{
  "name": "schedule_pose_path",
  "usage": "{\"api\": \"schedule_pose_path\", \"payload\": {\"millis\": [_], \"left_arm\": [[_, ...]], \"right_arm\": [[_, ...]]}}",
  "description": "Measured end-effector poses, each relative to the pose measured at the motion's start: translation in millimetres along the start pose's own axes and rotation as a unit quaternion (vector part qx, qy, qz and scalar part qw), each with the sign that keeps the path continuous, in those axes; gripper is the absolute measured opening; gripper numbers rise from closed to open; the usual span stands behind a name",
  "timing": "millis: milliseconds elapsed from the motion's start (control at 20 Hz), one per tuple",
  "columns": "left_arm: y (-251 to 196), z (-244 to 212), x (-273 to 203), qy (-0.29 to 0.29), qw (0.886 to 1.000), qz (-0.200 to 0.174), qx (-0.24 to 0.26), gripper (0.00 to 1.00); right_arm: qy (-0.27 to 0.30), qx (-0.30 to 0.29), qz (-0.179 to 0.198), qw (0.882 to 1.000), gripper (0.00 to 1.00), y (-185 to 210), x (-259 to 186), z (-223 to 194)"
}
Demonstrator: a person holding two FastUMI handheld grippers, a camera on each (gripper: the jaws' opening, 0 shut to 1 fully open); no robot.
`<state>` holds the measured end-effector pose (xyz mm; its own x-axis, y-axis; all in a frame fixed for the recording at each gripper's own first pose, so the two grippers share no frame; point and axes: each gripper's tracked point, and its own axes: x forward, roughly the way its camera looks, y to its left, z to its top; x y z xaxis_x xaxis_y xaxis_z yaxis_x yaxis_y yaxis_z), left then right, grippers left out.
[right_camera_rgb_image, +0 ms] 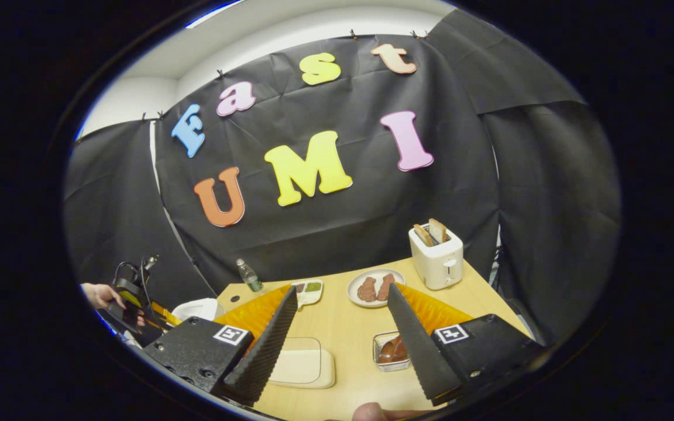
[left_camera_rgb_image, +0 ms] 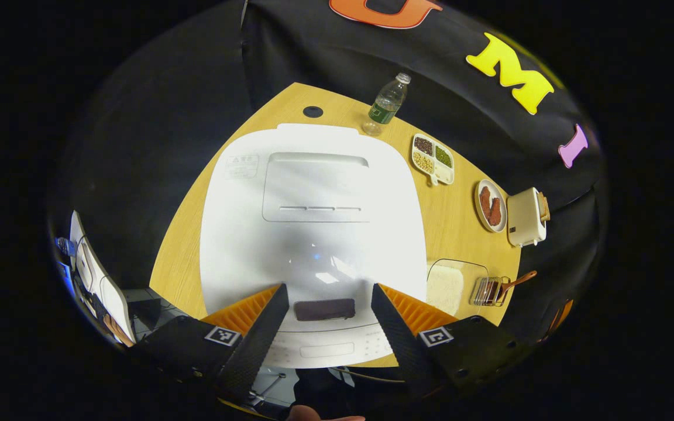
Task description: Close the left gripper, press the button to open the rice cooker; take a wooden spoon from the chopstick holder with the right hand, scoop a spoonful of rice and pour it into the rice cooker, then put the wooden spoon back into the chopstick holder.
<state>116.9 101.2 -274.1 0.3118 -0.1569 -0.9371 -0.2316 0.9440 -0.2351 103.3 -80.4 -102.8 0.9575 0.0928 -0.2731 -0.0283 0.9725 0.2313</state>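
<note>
I'm hovering the left gripper (left_camera_rgb_image: 326, 307) over the closed rice cooker (left_camera_rgb_image: 313, 216).
Both grippers' fingers are standing wide apart, gripping nothing; right gripper (right_camera_rgb_image: 343, 327) is hanging above the bench (right_camera_rgb_image: 348, 327).

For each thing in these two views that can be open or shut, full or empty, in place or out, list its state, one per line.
rice cooker: lid shut
left gripper: open, above the cooker's front
right gripper: open, holding nothing
wooden spoon: in the chopstick holder
toaster: bread standing up in its slots
water bottle: upright, capped
rice container: holds rice
</note>
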Motion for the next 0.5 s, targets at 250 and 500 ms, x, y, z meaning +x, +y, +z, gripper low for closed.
{"api": "schedule_pose_path", "payload": {"millis": [250, 500], "left_arm": [[6, -6, 5, -0.016, 0.998, 0.032, 0.044, 0.96], [3, -8, 4, -0.094, 0.992, 0.048, 0.065, 0.97]], "right_arm": [[0.01, 0.005, 0.004, 1.0, 1.0, 9, 6, -13], [0.011, 0.011, 0.005, 1.0, 1.0, 15, 1, -16]]}}
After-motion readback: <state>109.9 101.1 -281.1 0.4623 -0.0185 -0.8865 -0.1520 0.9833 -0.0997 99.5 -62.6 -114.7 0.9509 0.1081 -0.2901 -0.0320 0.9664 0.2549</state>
